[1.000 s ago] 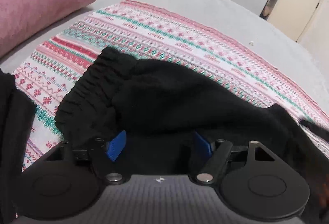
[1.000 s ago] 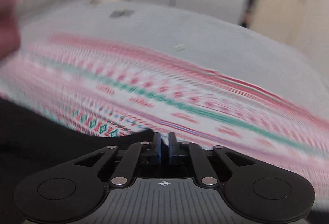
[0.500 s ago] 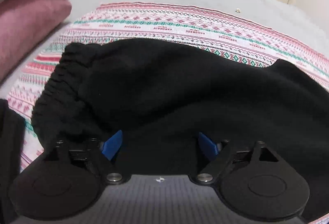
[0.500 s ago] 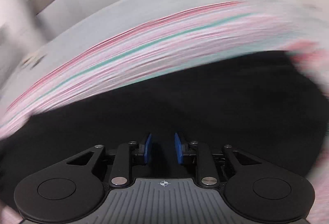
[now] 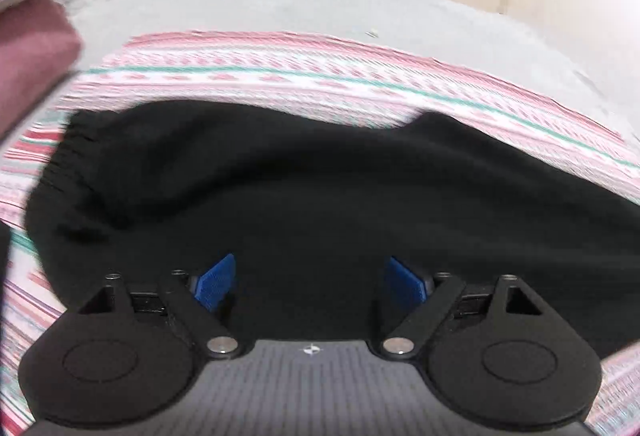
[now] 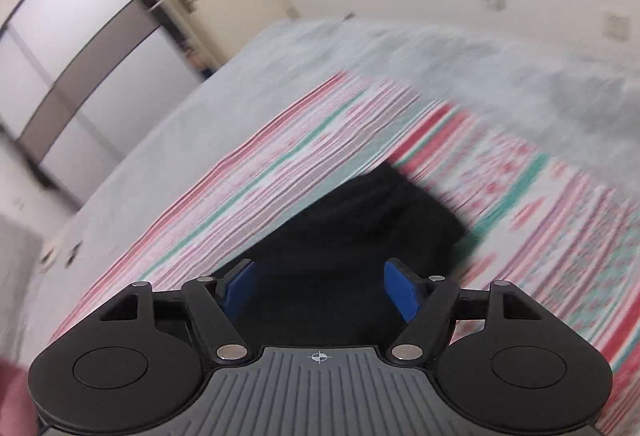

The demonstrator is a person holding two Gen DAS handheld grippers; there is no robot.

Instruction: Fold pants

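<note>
Both grippers hang over the black, soft fleece pants (image 5: 320,196), which lie spread on a white cloth patterned in pink and green bands (image 5: 280,76) over a grey-covered bed (image 5: 360,4) — a flat, roomy surface that suits folding. The left gripper (image 5: 310,282) has its blue pads spread wide, gripping nothing, above the near edge of the pants, whose gathered waistband lies at the left. The right gripper (image 6: 320,288) is opening its jaws above the narrow leg end at the right; dark fabric lies between them, unpinched — likely ready to take a fresh hold there.
</note>
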